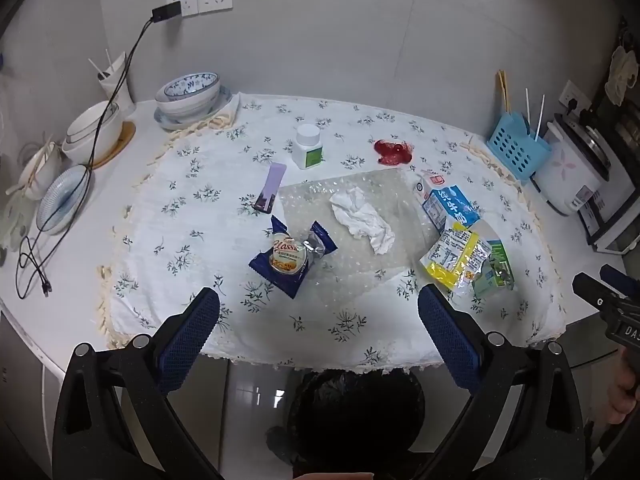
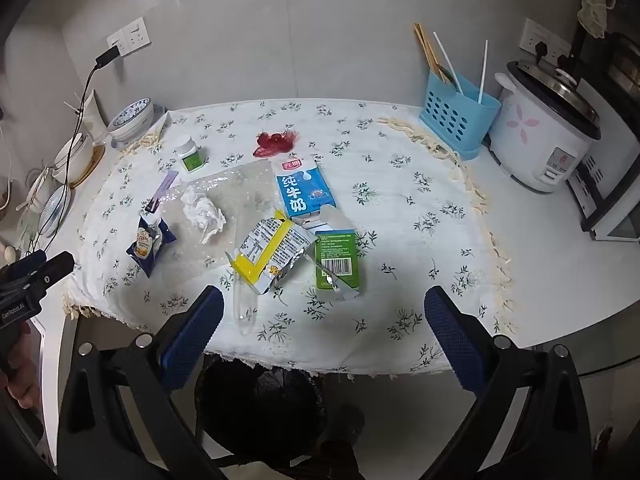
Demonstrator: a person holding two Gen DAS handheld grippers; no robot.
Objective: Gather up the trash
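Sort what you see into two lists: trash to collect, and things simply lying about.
Trash:
crumpled white tissue
blue milk carton
yellow snack wrapper
blue biscuit wrapper
black-lined bin

Lying about:
stacked white bowls
blue cutlery basket
white rice cooker

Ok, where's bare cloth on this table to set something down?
The right side is bare, between the green box and the blue utensil basket. So is the near edge below the yellow wrapper. The middle is crowded: milk carton, crumpled tissue, bubble wrap.
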